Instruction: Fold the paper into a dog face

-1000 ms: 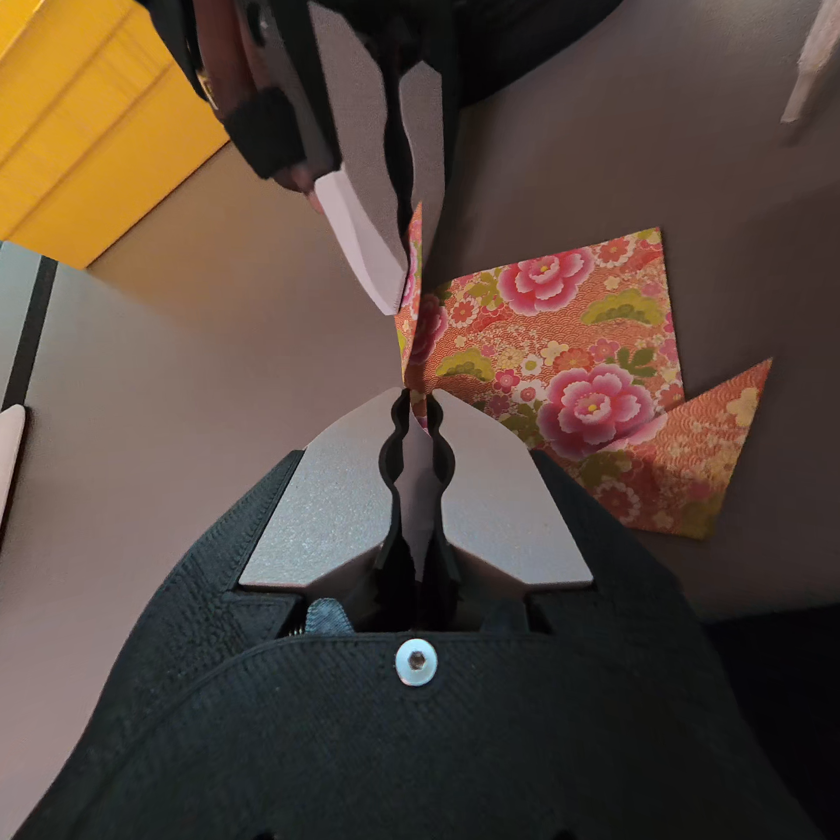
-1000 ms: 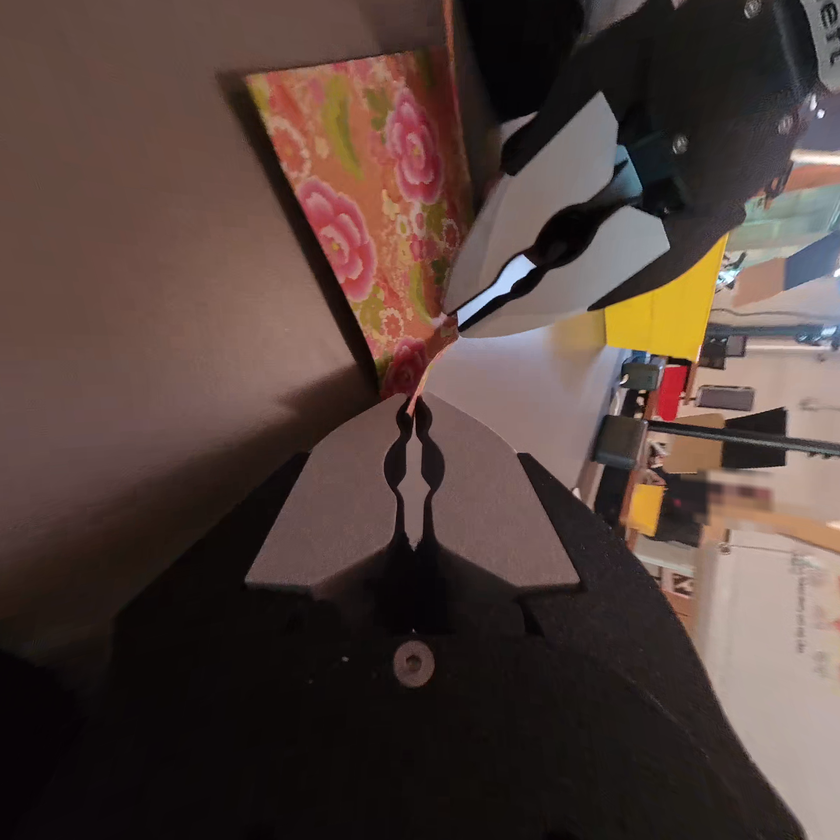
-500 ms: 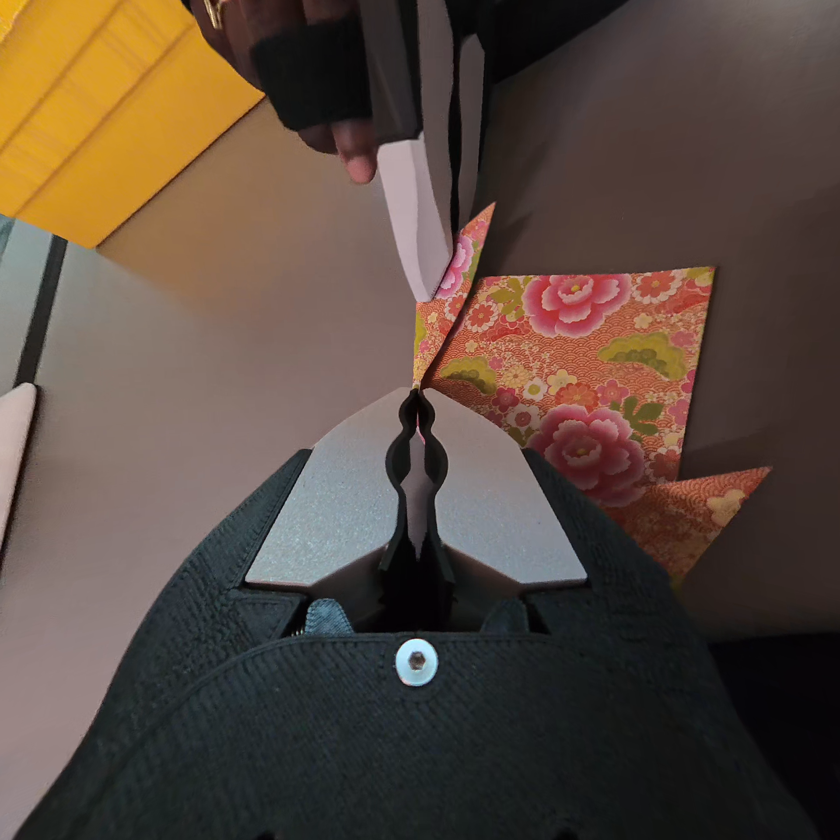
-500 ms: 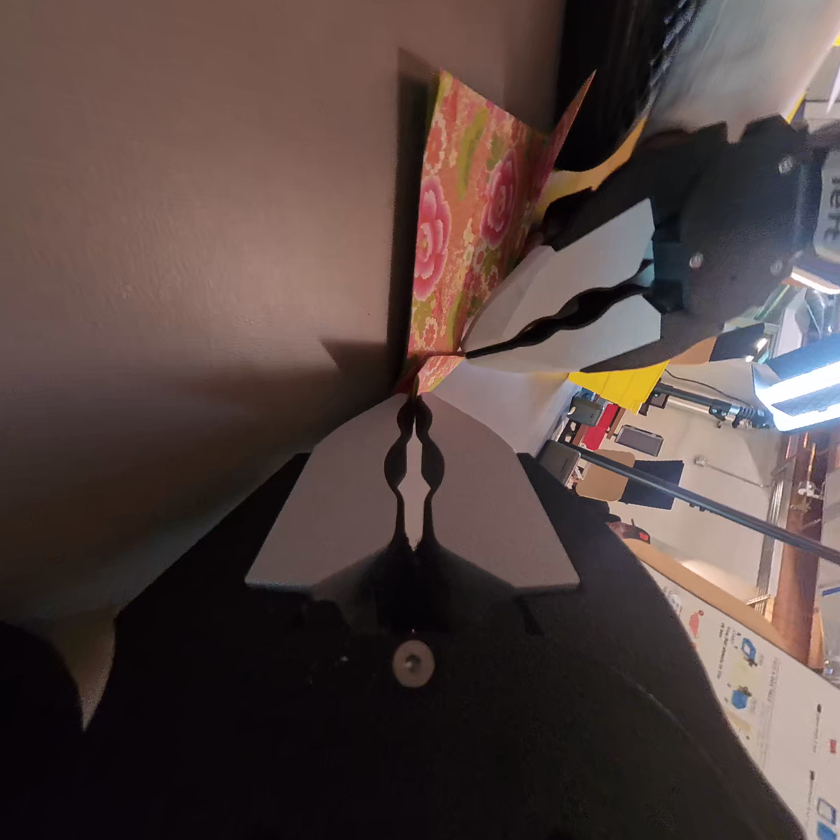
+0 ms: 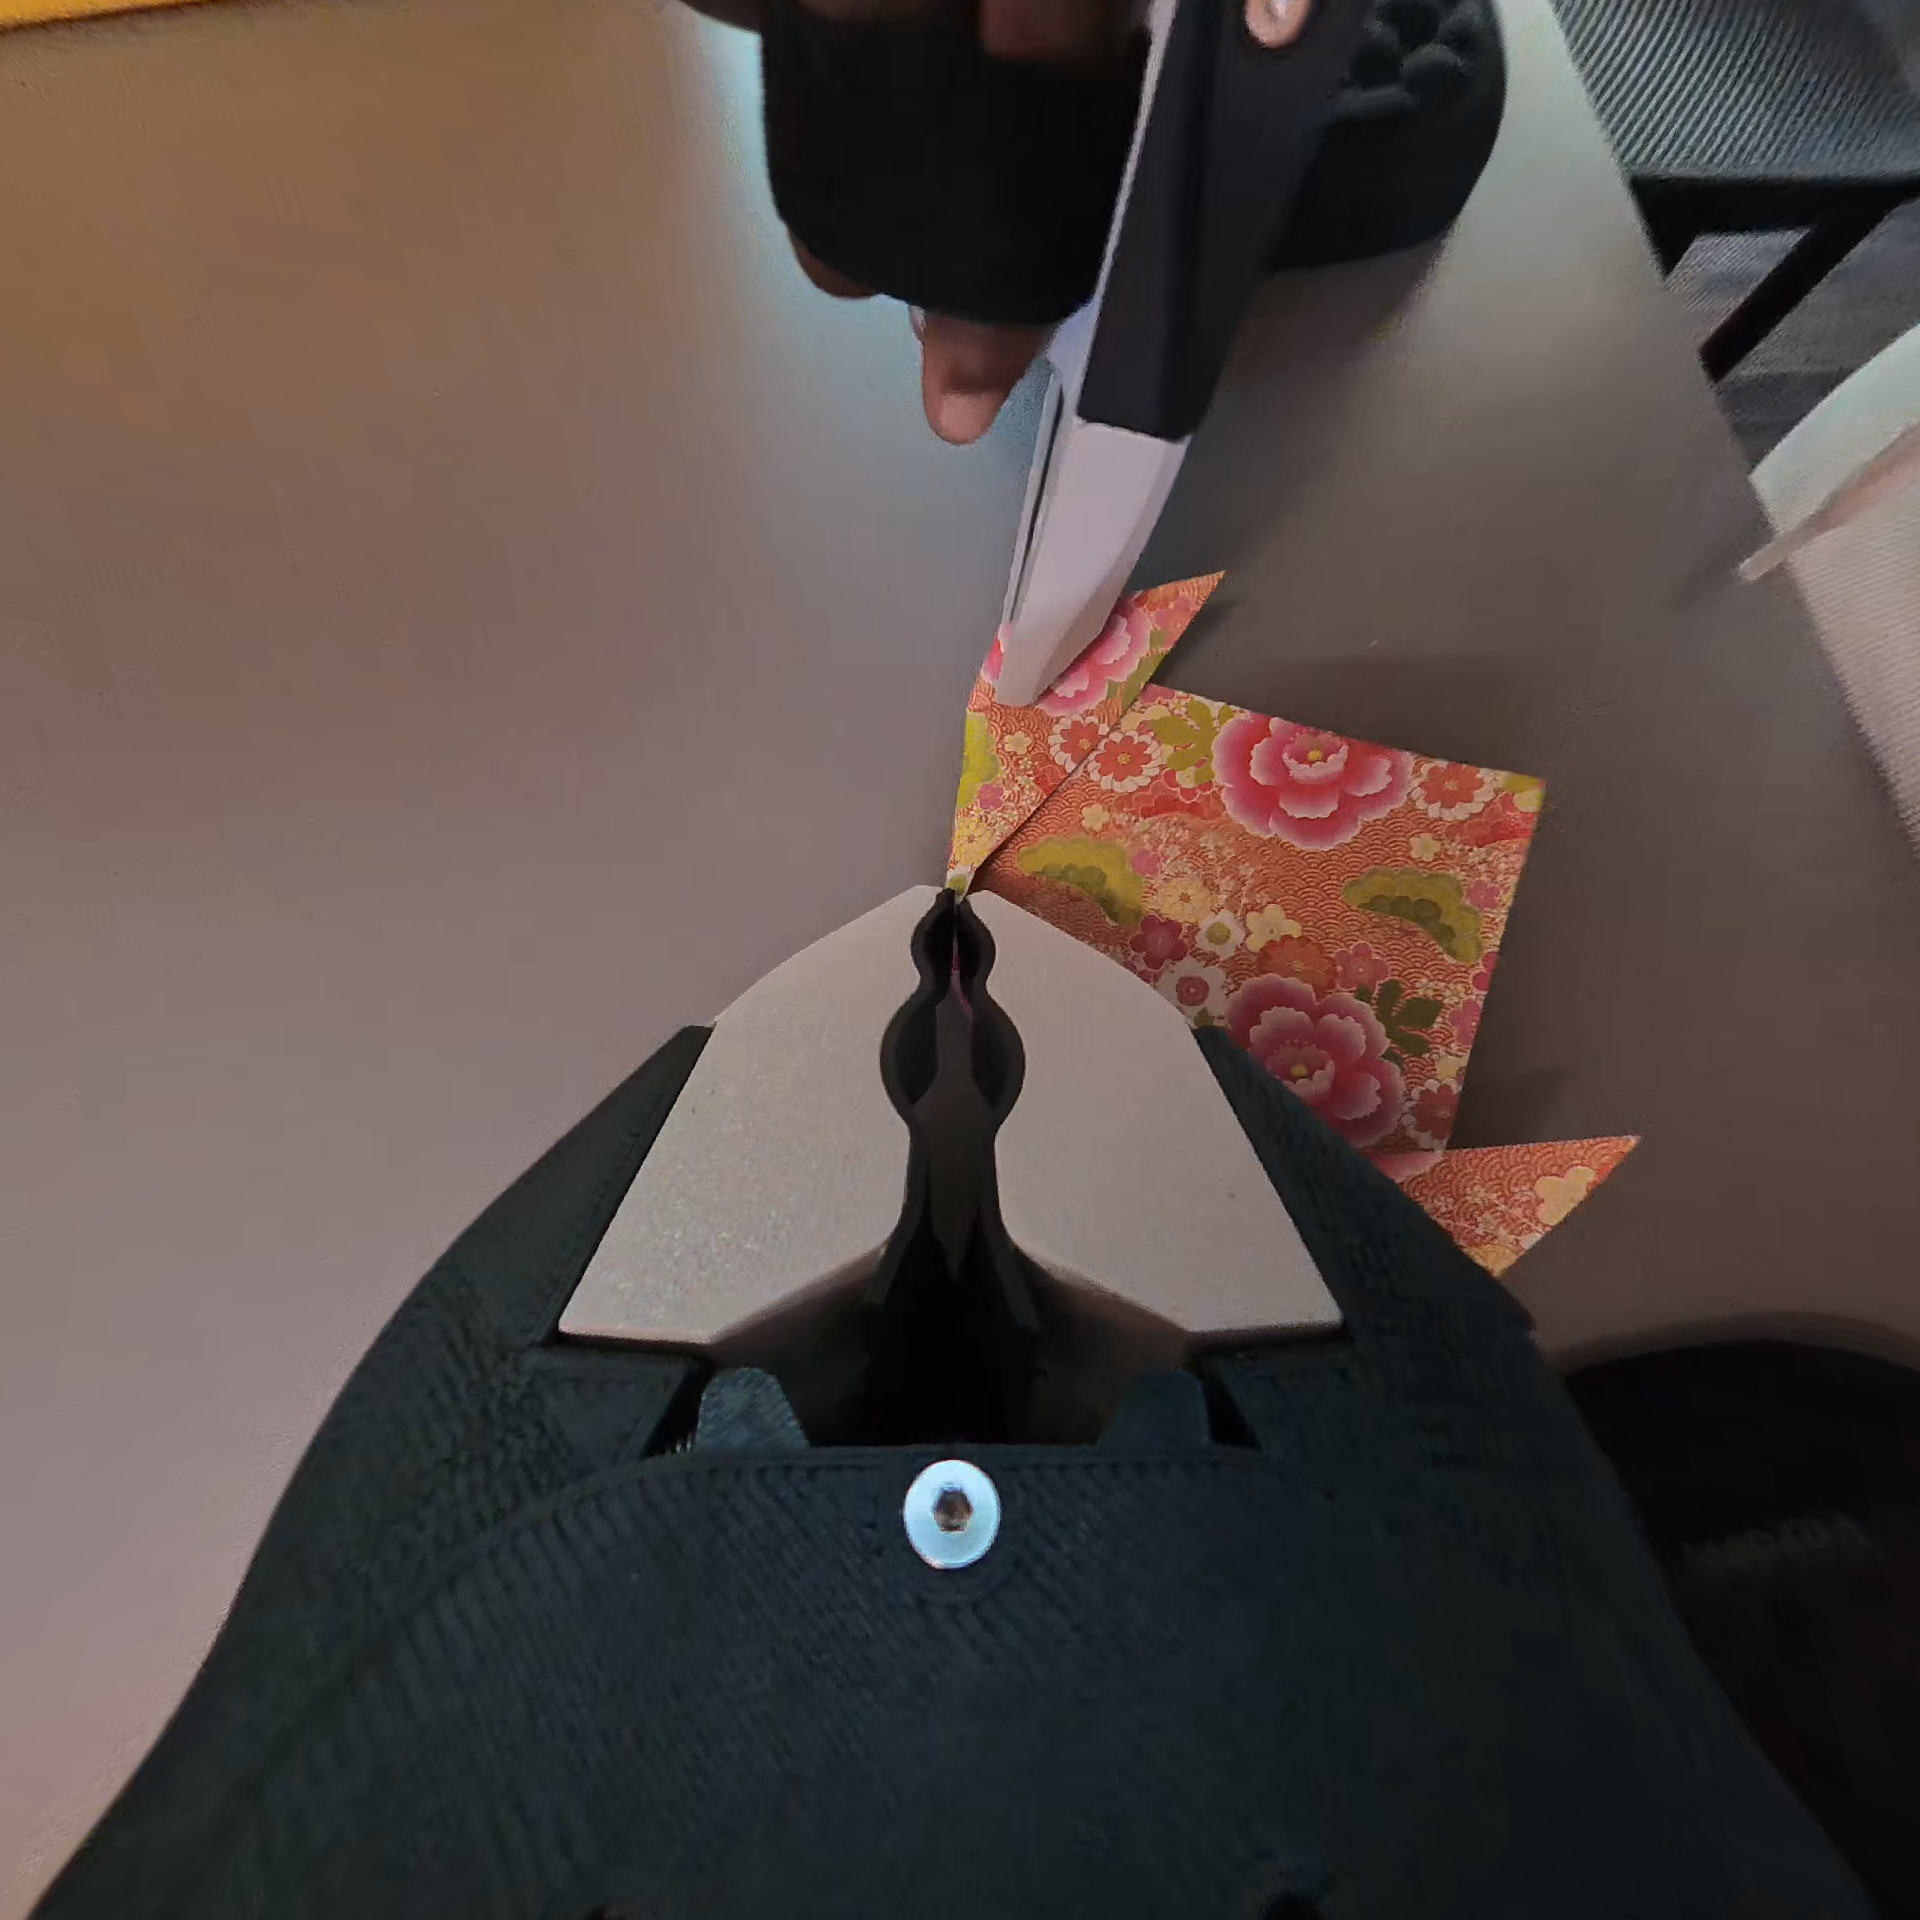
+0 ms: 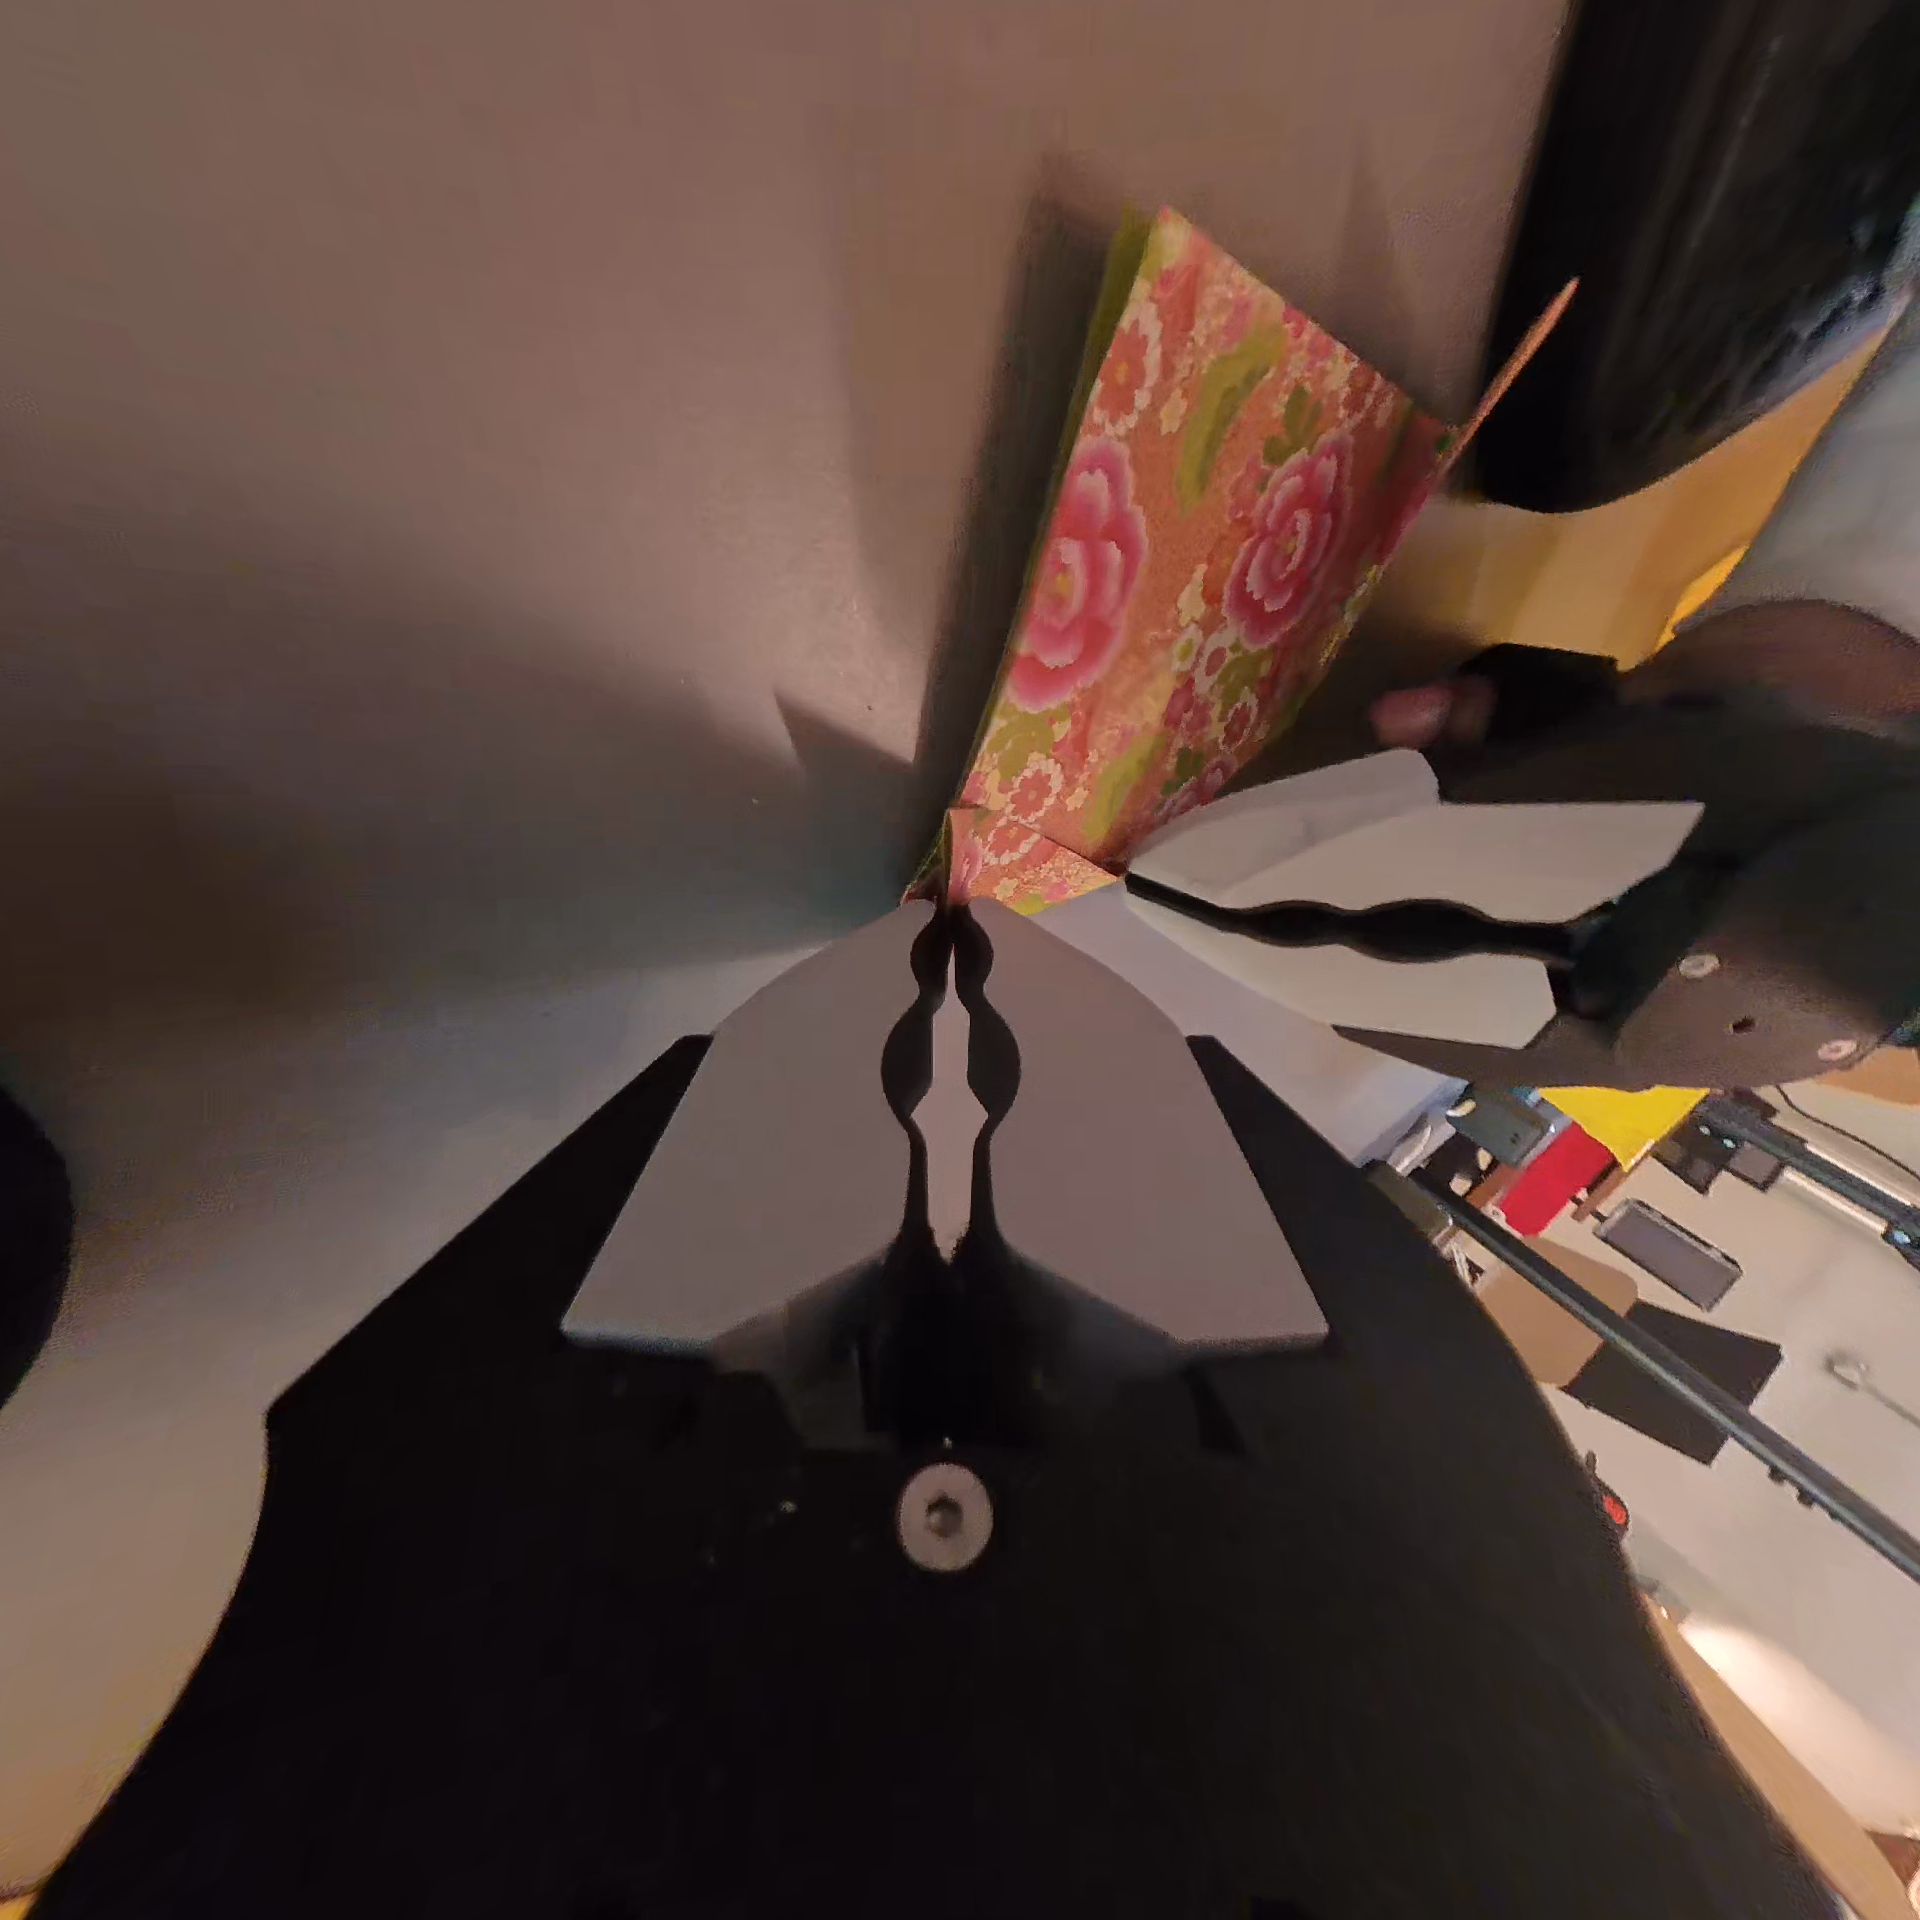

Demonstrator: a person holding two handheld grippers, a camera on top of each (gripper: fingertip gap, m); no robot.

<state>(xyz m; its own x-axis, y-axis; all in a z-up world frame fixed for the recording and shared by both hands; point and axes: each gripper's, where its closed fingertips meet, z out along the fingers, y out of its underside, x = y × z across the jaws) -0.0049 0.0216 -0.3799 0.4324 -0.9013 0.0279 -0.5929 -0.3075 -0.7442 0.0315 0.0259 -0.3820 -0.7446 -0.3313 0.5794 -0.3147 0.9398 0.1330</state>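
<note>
The floral paper [image 5: 1278, 862] lies mostly flat on the grey bench [image 5: 416, 623], spreading right of the left tool [image 5: 951, 904], whose tips are pinched closed on its near-left corner. Just ahead, the right tool [image 5: 1023, 681], also closed, grips the raised flap. Bare bench opens leftward; the bench edge runs at far right. A pointed flap juts right, near the tool.

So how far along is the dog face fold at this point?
One ear flap of the floral paper already looks folded. The second flap is in hand: left gripper and right gripper both pinch it. Creasing it flat remains; other folds cannot be judged.
</note>
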